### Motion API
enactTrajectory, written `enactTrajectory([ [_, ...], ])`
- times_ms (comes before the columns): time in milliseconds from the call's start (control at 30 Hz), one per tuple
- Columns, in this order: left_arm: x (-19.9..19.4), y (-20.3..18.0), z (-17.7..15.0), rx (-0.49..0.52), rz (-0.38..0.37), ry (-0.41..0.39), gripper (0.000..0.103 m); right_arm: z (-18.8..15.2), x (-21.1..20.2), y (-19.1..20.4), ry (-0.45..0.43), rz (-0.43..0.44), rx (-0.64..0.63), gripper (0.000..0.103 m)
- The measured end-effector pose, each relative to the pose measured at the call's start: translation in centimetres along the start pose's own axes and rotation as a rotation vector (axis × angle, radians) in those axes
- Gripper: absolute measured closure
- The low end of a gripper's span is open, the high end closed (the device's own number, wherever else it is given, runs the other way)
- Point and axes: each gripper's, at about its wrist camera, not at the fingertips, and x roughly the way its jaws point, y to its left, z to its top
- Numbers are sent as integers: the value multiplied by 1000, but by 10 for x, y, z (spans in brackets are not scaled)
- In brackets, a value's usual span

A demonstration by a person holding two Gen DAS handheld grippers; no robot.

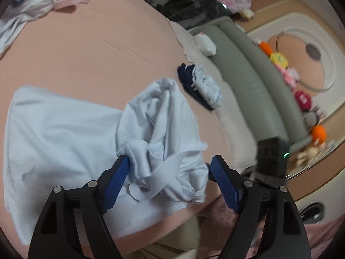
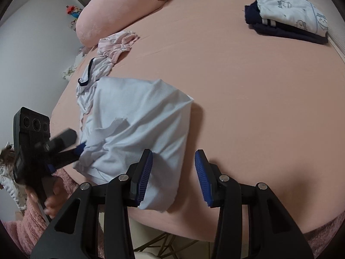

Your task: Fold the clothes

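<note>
A light blue garment (image 1: 64, 133) lies on the pink bed sheet (image 1: 97, 49), flat on its left and bunched into folds on its right. My left gripper (image 1: 170, 164) stands open wide around that bunched part; the left pad (image 1: 120, 172) touches cloth and the right pad (image 1: 224, 183) is clear of it. In the right wrist view the same garment (image 2: 140, 116) is partly folded over. My right gripper (image 2: 173, 152) is open at its near right corner, with the cloth's edge lying between the jaws and no pad pressing on it.
A folded stack of navy and white clothes (image 2: 289, 19) sits at the far right of the bed. Loose pink and white clothes (image 2: 114, 45) and a navy-trimmed white garment (image 2: 92, 75) lie by a pink pillow (image 2: 120, 10). A grey padded bed edge (image 1: 248, 75) borders toys on the floor.
</note>
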Motion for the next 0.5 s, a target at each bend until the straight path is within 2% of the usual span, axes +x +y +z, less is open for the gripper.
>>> enactTrajectory([
  [100,5,-1,-1,4,40,-17,24,0,1,4,-3,-5,-9,60],
  [133,6,-1,-1,3,51,-24,30,0,0,3,-4,-4,1,60],
  [167,7,-3,-2,14,59,-25,58,0,0,2,-6,-3,12,60],
  [200,8,-7,-3,35,74,-20,73,-1,-3,-1,-6,-2,23,60],
  [233,10,-12,-5,59,95,-12,73,-2,-6,-3,-6,-5,27,60],
  [267,11,-15,-7,74,104,-4,79,-2,-6,-2,-5,-12,28,60],
  [333,5,-18,-8,64,101,-12,83,1,-4,4,-10,-32,16,60],
  [500,-49,-26,-5,53,151,-144,87,14,-14,22,-42,-13,-20,60],
])
